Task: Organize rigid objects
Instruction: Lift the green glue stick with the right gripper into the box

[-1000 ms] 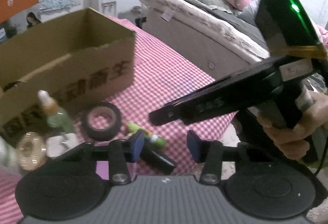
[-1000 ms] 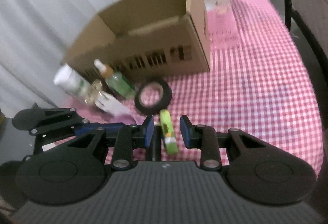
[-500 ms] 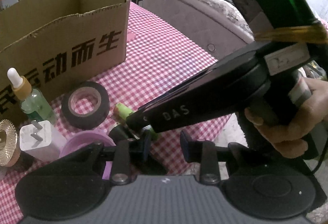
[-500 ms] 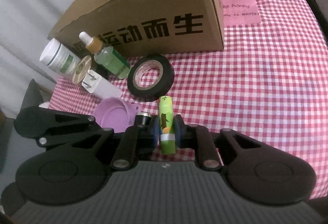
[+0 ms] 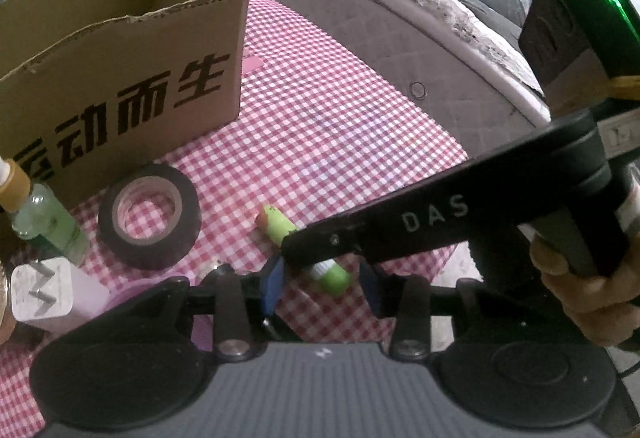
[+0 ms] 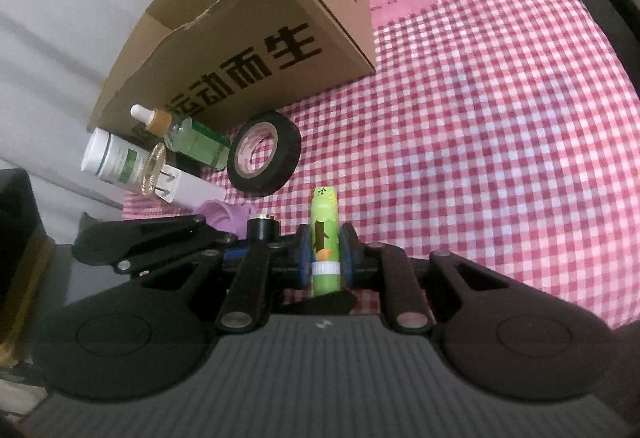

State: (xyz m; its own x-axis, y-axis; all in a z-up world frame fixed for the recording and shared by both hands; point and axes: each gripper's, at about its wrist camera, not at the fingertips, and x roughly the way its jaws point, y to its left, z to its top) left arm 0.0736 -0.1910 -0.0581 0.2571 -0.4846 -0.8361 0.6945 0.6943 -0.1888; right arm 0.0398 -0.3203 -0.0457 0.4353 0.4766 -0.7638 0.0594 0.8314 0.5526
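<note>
My left claw (image 5: 322,288): black linkage arms, blue pads, silver pivot screws, ribbed grey housing. My right claw (image 6: 325,256) matches (white "DAS" lettering, green LED on top).

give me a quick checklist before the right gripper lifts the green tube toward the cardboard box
1. Right gripper shut on the green tube: ok, both pads press its sides.
2. Grip placement: cannot tell if secure; pads sit toward the white-ringed end, most of the tube sticks out ahead.
3. Left gripper out of the way: not ok, it is close by and its jaws are opening with nothing between them.
4. Cardboard box top open: ok.
5. Path to box: not ok, black tape roll lies between the tube and the box, so lift over it.
</note>
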